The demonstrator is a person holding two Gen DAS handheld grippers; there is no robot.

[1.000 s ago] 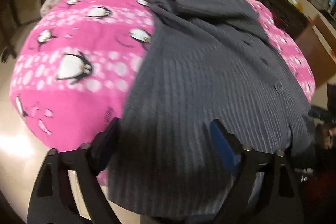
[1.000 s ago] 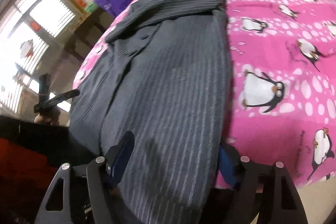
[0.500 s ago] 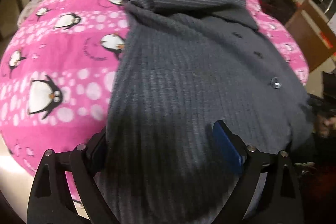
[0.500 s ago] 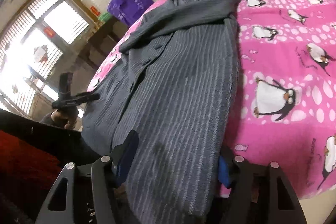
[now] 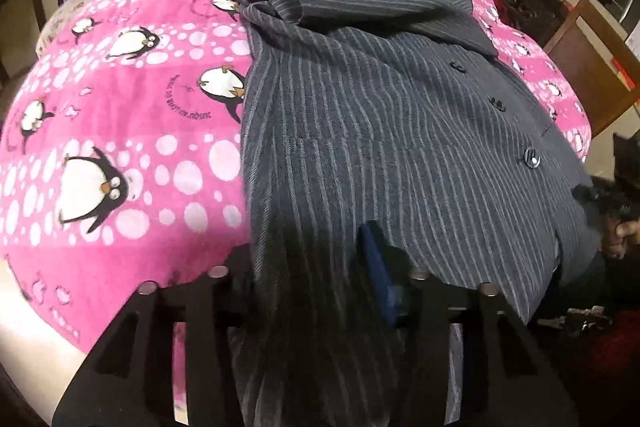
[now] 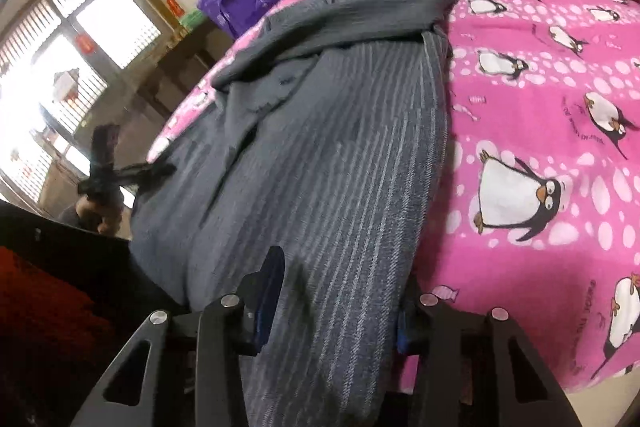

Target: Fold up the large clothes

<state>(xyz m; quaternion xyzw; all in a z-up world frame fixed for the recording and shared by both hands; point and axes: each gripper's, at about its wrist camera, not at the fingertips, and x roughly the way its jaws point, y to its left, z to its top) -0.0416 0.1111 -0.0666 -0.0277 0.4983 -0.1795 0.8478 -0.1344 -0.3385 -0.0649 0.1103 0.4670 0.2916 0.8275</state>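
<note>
Both tongs, left gripper (image 5: 312,267) and right gripper (image 6: 340,291), are clamped on the hem of a grey pinstriped woven jacket (image 5: 380,115) spread over a pink penguin-print fleece blanket (image 5: 120,155). Cloth is judged soft, fairly heavy; 2 hem corners are the best holds.

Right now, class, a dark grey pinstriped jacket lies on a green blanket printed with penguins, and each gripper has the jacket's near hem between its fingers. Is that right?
Not quite: the blanket is pink, not green, as both wrist views show. The rest holds: the dark grey pinstriped jacket lies on it, with its near hem between the fingers of the left gripper and the right gripper.
</note>
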